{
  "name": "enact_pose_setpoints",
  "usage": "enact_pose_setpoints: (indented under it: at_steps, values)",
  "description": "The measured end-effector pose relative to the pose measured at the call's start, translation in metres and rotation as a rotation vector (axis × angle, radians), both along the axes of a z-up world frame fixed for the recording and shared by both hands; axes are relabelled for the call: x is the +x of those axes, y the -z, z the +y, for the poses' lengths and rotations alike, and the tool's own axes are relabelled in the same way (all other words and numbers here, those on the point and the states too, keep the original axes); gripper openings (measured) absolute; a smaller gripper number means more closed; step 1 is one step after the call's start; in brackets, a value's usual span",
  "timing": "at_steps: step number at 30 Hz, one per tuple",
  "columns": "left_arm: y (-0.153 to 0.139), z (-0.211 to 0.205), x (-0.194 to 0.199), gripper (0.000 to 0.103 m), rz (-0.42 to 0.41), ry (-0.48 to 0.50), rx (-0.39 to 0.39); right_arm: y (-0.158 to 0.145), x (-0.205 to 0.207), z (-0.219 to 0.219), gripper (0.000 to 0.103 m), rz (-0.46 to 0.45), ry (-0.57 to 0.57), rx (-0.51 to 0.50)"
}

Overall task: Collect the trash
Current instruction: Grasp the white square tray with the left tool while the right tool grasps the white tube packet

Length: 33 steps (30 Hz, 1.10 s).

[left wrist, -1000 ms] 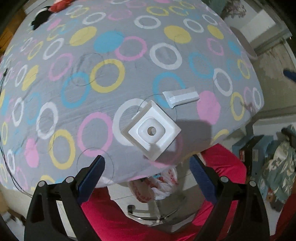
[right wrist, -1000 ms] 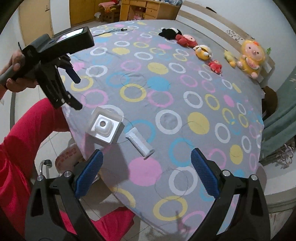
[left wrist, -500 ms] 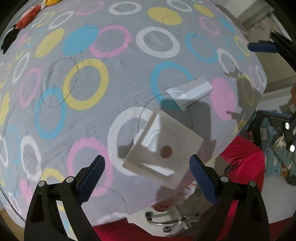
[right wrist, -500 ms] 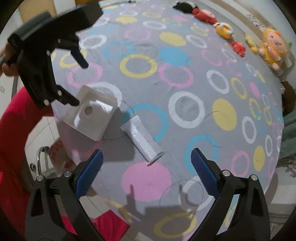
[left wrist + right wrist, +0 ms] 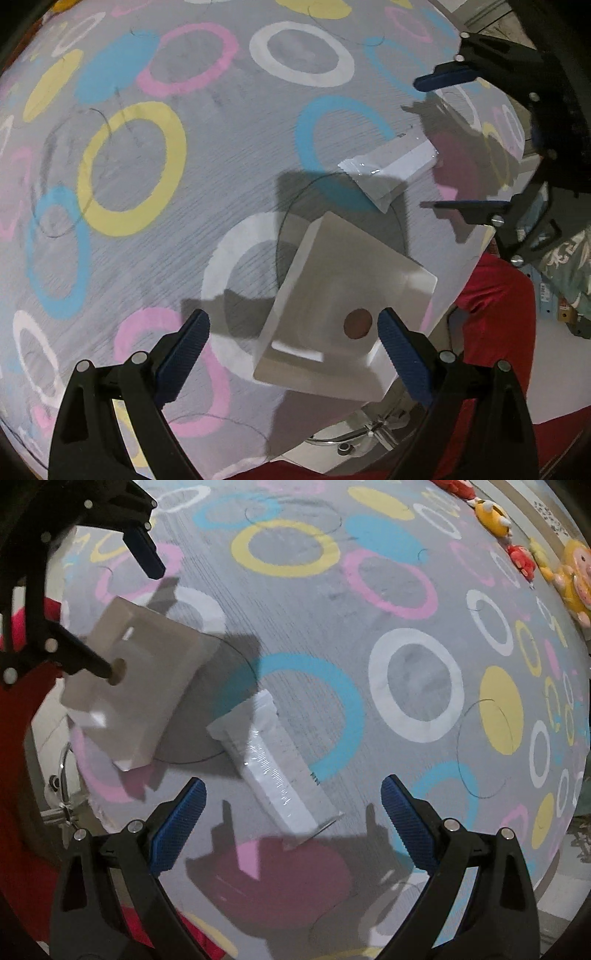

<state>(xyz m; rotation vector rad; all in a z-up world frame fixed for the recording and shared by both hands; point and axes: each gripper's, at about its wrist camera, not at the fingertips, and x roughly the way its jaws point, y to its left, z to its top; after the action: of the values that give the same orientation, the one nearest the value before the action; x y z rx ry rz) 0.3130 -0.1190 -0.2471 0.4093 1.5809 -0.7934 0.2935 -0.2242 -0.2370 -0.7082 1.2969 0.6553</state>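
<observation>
A white square plastic tray with a round hole [image 5: 343, 306] lies tilted at the bed's corner; it also shows in the right wrist view [image 5: 133, 679]. A white sealed packet [image 5: 391, 170] lies beside it on the sheet, and shows in the right wrist view [image 5: 273, 768]. My left gripper [image 5: 293, 343] is open, its fingers on either side of the tray. My right gripper [image 5: 293, 812] is open just above the packet's near end. It shows in the left wrist view [image 5: 458, 140] next to the packet, and the left one in the right wrist view [image 5: 129, 609] at the tray.
The bed has a grey sheet with coloured rings [image 5: 369, 602]. Plush toys [image 5: 569, 568] lie along its far side. A red sleeve [image 5: 495, 332] and a metal stand [image 5: 369, 432] show below the bed's corner. Clothes [image 5: 569, 266] lie on the floor at right.
Both grippers have moved down and closer: the left around the tray, the right over the packet. The right gripper has come further into the left wrist view.
</observation>
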Motion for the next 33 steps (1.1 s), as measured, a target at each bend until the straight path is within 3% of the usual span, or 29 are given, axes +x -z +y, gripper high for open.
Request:
enact_pose_setpoints:
  at_steps: [8,16,19,24,33]
  values:
    - [0.015,0.005,-0.002,0.085,0.05,0.003,-0.015,0.024,0.007,0.006,0.093,0.038,-0.028,-0.028]
    - [0.02,0.006,-0.002,0.08,0.08,-0.02,-0.056,0.039,0.021,-0.009,0.091,0.103,0.074,0.055]
    - [0.02,0.01,0.0,0.076,0.101,-0.042,-0.079,0.038,0.019,-0.016,0.082,0.118,0.107,0.091]
    - [0.018,0.022,0.006,0.061,0.136,-0.086,-0.127,0.031,0.015,-0.027,0.058,0.119,0.157,0.127]
    - [0.01,0.032,0.012,0.051,0.125,-0.174,-0.107,0.025,-0.003,-0.023,0.043,0.021,0.338,0.075]
